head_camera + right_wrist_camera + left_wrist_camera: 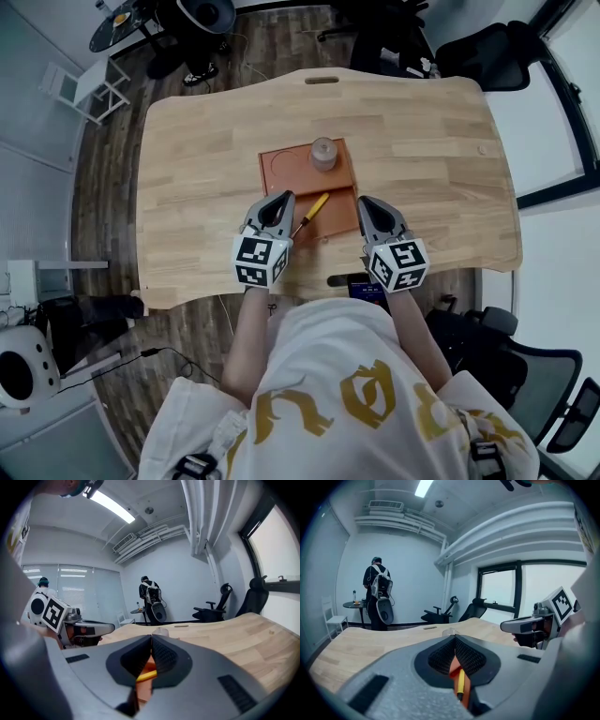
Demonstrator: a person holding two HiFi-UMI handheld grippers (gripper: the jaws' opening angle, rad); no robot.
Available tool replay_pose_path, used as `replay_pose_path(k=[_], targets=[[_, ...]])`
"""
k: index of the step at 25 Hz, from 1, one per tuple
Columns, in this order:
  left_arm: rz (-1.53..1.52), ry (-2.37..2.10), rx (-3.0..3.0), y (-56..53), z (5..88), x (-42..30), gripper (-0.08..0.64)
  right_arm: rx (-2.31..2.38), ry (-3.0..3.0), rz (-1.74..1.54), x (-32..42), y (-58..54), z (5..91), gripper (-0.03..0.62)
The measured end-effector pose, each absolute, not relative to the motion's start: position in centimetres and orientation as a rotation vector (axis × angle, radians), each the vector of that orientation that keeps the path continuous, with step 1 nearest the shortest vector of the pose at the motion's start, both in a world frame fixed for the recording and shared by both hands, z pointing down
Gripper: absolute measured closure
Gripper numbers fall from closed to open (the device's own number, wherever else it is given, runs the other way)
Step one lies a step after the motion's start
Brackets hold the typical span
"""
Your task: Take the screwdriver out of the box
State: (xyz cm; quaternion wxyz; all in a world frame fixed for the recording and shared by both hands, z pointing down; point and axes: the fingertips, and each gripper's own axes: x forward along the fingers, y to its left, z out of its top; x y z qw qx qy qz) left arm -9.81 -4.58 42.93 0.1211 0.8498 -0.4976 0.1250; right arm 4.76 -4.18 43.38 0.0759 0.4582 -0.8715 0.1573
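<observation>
Left gripper (283, 199): jaws together at the tips, nothing clamped, confirmed in its own view (454, 638), where the yellow handle shows only through the opening behind the tips. Right gripper (364, 201): jaws likewise together and empty (151, 635). Both are held level over the near edge of the table (206, 159), pointing away from the person. The screwdriver (315, 209) lies between them, in the near half of the shallow orange box (281, 169). It is just beside the left gripper's inner side and clearly farther from the right. Its long axis runs diagonally: dark shaft end near-left, toward the left gripper, yellow handle end far-right. From the left gripper it appears almost lengthwise (460, 681); from the right, crosswise (146, 674). Assessment: the left gripper is nearer, but would need to open and turn across the handle to take it.
</observation>
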Motion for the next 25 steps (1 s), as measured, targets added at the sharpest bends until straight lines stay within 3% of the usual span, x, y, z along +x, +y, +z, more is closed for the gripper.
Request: replay_pose_path(k=[25], targets=[[0.491,-1.363,2.397,-5.7,48.6,-8.8,0.549,1.287,-2.545,0.539,4.4,-5.4,48.0,0.580]])
